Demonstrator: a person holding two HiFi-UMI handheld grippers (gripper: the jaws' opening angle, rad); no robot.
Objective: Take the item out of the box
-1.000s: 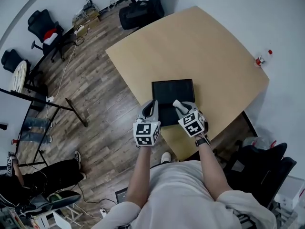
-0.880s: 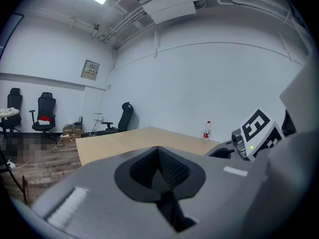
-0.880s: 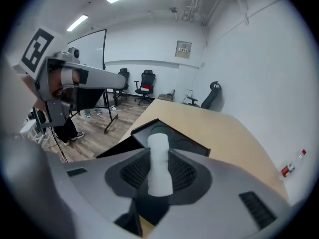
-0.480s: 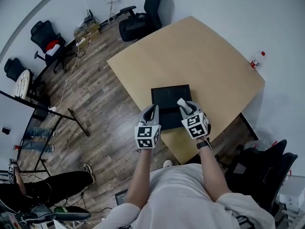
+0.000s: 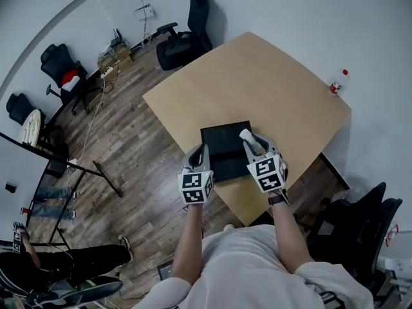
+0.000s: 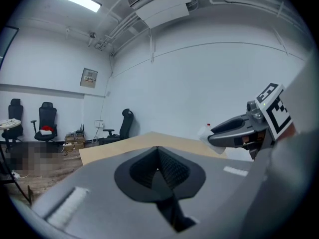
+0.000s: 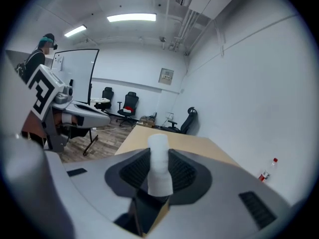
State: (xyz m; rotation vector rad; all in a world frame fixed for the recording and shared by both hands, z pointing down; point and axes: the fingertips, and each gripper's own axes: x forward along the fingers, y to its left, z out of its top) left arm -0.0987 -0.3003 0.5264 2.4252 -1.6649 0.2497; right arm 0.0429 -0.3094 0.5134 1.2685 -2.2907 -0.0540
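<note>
white item pinched in my right tongs, above the box

here's the picture: my right tongs are clamped on the white item, a pale little cylinder. it stands up between the ribbed pads and pokes out past the tips. nothing loose about it, both pads are on its sides. from the head view the right tongs sit over the right side of the black box, with the white item at their tip, hanging over the box's right edge. how far it stands clear of the box i cannot tell from up there.

my left tongs are pressed together, pad against pad, with nothing between them. in the head view the left tongs hang at the box's left side, right at the table's near-left edge. whether they touch the box i cannot tell.

the box itself lies flat on the table, close to the table's near corner, dark inside, and i can make out nothing else in it.

over by the table's far right corner a bottle with a red cap stands on its own, well apart from the box. it shows in the right gripper view too, low on the right. beyond the table's far-left edge, office chairs stand on the wooden floor.
</note>
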